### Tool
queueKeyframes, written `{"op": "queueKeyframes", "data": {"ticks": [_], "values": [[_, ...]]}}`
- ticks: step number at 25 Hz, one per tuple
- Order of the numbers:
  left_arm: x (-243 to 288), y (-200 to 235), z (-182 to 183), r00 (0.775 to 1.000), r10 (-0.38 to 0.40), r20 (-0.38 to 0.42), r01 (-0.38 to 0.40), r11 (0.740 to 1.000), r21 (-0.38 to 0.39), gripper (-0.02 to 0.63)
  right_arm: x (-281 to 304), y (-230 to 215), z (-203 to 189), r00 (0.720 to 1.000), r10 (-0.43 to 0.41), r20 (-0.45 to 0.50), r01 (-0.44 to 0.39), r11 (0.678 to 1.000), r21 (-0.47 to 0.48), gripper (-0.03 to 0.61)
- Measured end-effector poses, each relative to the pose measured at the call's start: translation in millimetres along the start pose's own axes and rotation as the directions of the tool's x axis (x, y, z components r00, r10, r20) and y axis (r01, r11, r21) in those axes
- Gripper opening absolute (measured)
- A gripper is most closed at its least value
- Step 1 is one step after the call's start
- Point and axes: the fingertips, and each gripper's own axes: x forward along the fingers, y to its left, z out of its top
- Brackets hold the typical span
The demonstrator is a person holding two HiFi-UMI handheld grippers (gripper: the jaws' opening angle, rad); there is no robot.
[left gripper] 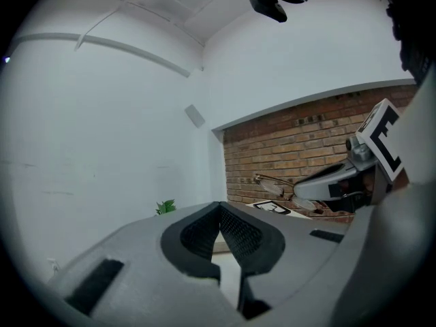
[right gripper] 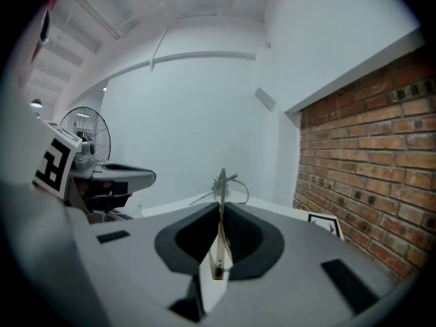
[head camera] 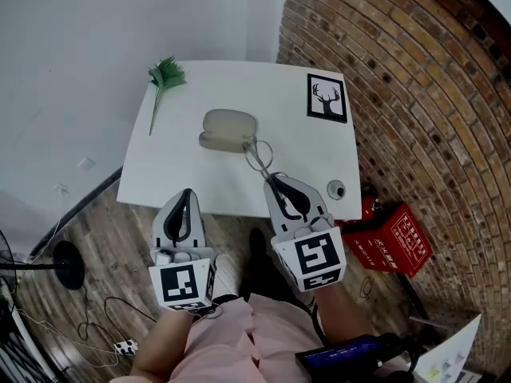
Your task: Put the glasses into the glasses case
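Note:
A beige glasses case (head camera: 228,128) lies in the middle of the white table (head camera: 184,174). Thin-framed glasses (head camera: 257,155) hang in the air just right of and in front of the case, and my right gripper (head camera: 272,177) is shut on one temple arm. In the right gripper view that arm stands upright between the pads (right gripper: 220,206), with the glasses' lenses (right gripper: 229,182) beyond the tips. My left gripper (head camera: 188,192) is over the table's front edge, shut with nothing in it (left gripper: 219,207). The left gripper view shows the glasses (left gripper: 285,190) held by the right gripper (left gripper: 337,176).
A green plant sprig (head camera: 165,76) lies at the table's back left and a framed deer picture (head camera: 326,96) at the back right. A small round object (head camera: 336,188) sits by the front right corner. A red box (head camera: 391,238) and a fan base (head camera: 68,263) stand on the floor.

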Motion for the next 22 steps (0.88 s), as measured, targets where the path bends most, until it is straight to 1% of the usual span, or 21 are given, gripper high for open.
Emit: {"op": "queueKeyframes", "data": {"ticks": [5,10,14,18,22], "values": [[53,2,-6,0.998,0.007,-0.063,-0.007,1.000,-0.009,0.009,44,-28,-10,0.998,0.045,-0.037,-0.044,0.999,0.021,0.029],[109,10,-1,0.998,0.024,-0.059,-0.022,0.999,0.030,0.009,91,-60,-5,0.994,0.096,-0.048,-0.095,0.995,0.025,0.029],[148,18,8,0.996,0.053,-0.076,-0.052,0.998,0.021,0.009,126,-80,4,0.989,0.143,-0.047,-0.142,0.990,0.016,0.029],[175,30,15,0.995,0.087,-0.056,-0.085,0.996,0.033,0.009,153,-93,16,0.982,0.184,-0.036,-0.184,0.983,-0.008,0.029],[189,39,29,0.993,0.112,-0.025,-0.111,0.993,0.038,0.009,170,-104,33,0.980,0.198,-0.016,-0.199,0.979,-0.042,0.029]]}}
